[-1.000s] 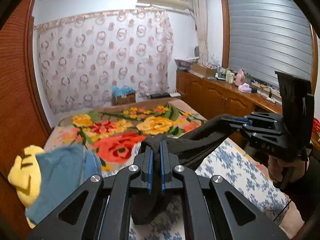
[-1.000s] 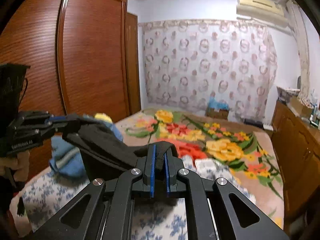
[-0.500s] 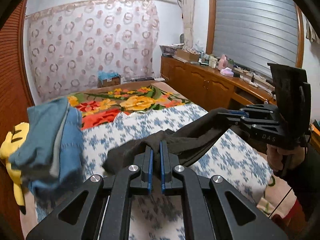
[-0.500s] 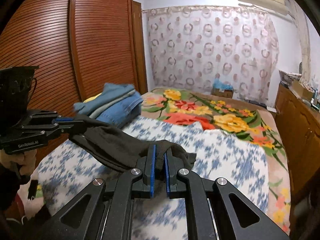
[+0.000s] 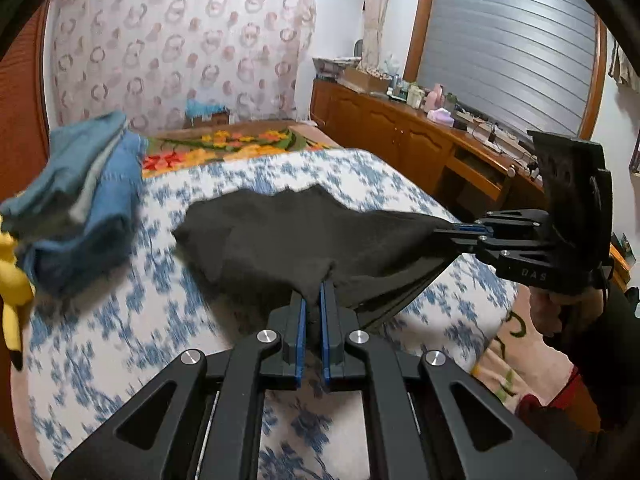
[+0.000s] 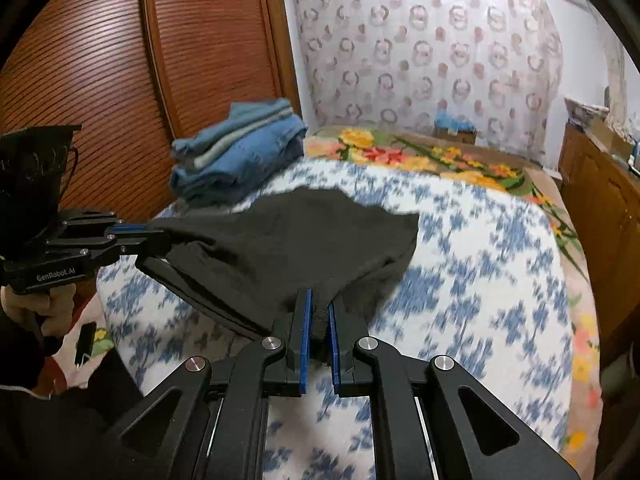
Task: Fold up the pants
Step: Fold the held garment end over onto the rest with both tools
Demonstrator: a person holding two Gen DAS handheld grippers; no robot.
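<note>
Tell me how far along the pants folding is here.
Done: a stack of folded jeans sits by the wardrobe. In hand: the left gripper and right gripper each pinch an edge of the black pants, stretched over the floral bedspread. Left: lay them down and finish folding.

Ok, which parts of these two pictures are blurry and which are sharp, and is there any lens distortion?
Left wrist view: the bedspread and jeans pile are smeared by motion, while the left tool is sharp. Right wrist view: the bedspread is streaked, the pants' far edge is soft, and the right tool is crisp. Both views: fisheye bends the wardrobe and shutter, with dark corners.
</note>
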